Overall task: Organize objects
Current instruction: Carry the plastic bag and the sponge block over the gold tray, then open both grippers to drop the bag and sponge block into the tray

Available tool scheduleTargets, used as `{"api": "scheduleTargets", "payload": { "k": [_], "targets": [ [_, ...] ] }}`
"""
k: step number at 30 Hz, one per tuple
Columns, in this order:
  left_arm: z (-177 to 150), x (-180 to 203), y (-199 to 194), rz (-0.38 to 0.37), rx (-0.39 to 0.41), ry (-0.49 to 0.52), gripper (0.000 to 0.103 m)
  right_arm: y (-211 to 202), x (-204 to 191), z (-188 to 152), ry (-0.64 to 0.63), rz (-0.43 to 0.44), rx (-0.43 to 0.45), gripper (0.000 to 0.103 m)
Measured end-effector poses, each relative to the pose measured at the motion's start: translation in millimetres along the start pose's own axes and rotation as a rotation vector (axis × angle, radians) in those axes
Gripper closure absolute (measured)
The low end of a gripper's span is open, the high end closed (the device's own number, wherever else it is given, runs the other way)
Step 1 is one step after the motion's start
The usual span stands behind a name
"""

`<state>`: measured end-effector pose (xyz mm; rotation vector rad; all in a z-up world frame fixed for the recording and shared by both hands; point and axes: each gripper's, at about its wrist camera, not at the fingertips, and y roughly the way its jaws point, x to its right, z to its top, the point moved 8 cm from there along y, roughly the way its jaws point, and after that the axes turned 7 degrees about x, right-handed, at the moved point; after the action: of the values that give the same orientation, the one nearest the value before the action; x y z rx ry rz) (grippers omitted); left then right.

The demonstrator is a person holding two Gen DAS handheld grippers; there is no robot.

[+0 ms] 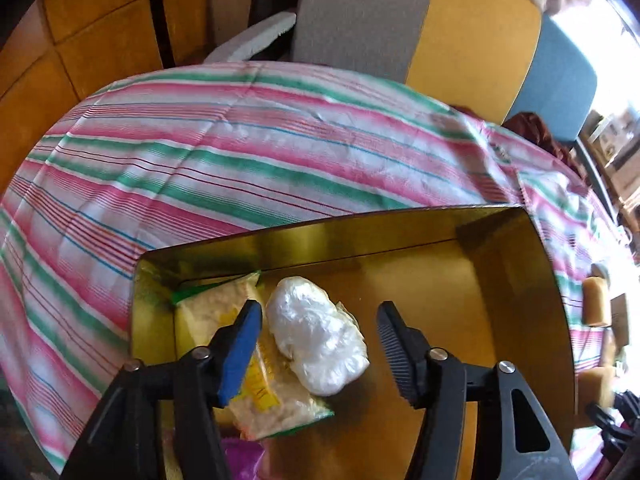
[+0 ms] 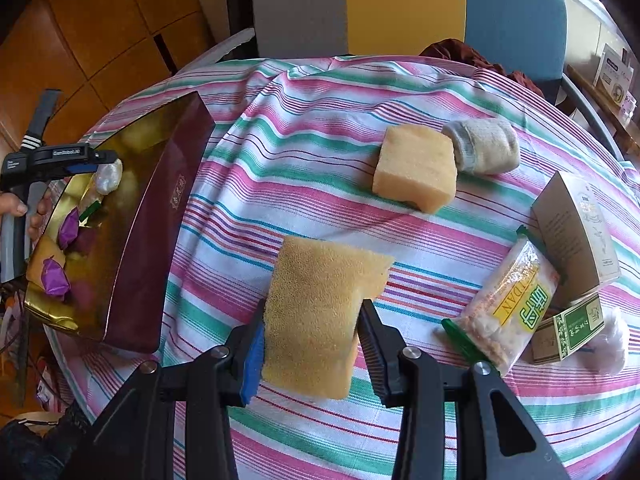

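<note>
My left gripper is open above a gold-lined box. Just below its tips lie a white plastic-wrapped bundle and a yellow snack packet in the box. My right gripper is shut on a yellow sponge and holds it over the striped tablecloth. The same box, maroon outside, stands at the left in the right wrist view, with purple-wrapped sweets inside and the left gripper over it.
On the cloth lie a second yellow sponge, a rolled grey sock, a snack packet, a tall grey carton, a small green carton and a white bundle. Chairs stand behind the table.
</note>
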<state>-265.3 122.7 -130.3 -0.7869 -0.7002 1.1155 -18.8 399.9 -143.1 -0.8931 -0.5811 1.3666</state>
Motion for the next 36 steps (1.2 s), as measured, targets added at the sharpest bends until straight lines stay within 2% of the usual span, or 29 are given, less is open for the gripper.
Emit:
{"api": "scheduleTargets", "payload": {
  "k": [6, 10, 14, 18, 21, 25, 32, 36],
  "targets": [
    [-5.4, -10.2, -57.4, -0.025, 0.120, -0.038, 0.039, -5.5, 2.1, 3.0, 0.011, -0.020, 0.025, 0.060],
    [-25.8, -19.9, -98.2, -0.049, 0.186, -0.065, 0.035, -24.5, -2.2, 15.9, 0.047, -0.006, 0.072, 0.060],
    [-55.2, -25.8, -119.9, -0.059, 0.205, -0.073, 0.035, -43.2, -38.6, 37.0, 0.009, 0.042, 0.117, 0.060],
    [-79.0, -35.4, -132.9, -0.079, 0.214, -0.105, 0.035, -45.1, -102.5, 60.6, -0.082, 0.123, 0.123, 0.060],
    [-90.4, -41.3, -141.2, -0.091, 0.226, -0.122, 0.035, -28.7, -150.8, 76.9, -0.139, 0.179, 0.088, 0.060],
    [-96.9, -49.3, -150.7, -0.102, 0.253, -0.140, 0.035, 16.7, -198.0, 91.4, -0.195, 0.197, 0.009, 0.060],
    [-107.4, -70.4, -148.4, -0.113, 0.250, -0.195, 0.034, 95.5, -240.0, 114.1, -0.218, 0.141, -0.070, 0.060],
    [-113.9, -84.9, -143.3, -0.108, 0.240, -0.237, 0.034, 123.7, -257.5, 125.0, -0.224, 0.109, -0.066, 0.058]
  ]
}}
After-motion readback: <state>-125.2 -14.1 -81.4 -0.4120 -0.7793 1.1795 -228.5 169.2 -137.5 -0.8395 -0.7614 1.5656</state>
